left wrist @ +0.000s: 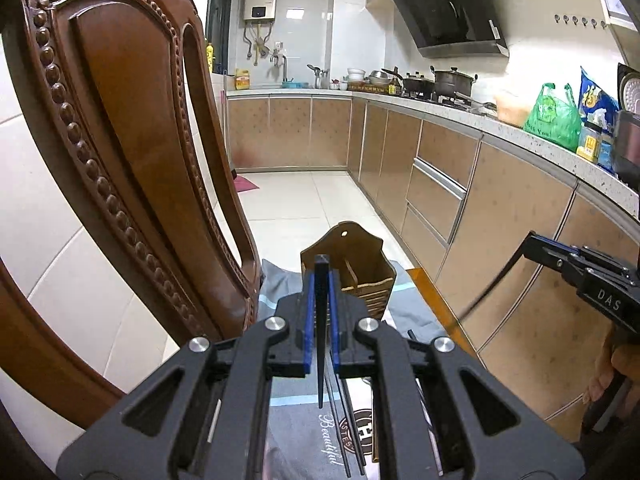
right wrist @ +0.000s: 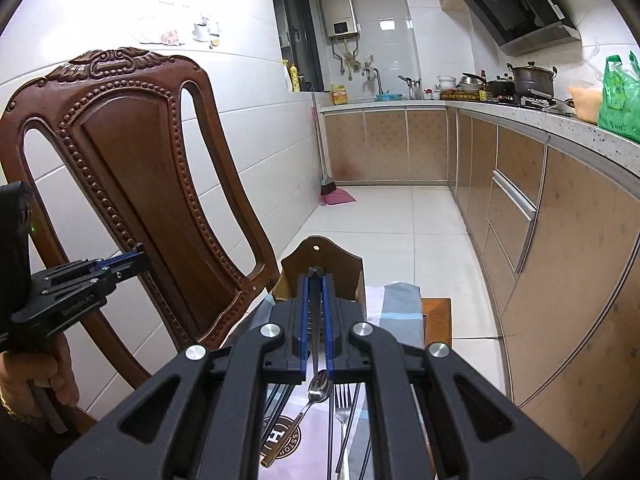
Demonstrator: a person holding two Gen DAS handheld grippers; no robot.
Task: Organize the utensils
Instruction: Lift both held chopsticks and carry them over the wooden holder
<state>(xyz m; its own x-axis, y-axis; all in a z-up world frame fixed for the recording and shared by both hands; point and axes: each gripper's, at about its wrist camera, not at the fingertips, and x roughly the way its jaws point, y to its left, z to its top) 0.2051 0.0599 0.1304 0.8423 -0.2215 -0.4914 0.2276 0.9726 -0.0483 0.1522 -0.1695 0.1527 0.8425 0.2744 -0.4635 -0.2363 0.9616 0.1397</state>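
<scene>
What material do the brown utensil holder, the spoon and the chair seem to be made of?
Utensil holder: probably wood or bamboo, smooth brown, slatted front; brown plastic is possible. Spoon: metal, likely polished steel, since its bowl mirrors the room; the handle end looks gold. Chair: carved wood with glossy reddish-brown varnish that catches the light.

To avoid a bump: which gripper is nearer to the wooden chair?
Left. The left gripper is close beside the chair; the right gripper is farther, toward the cabinets.
</scene>
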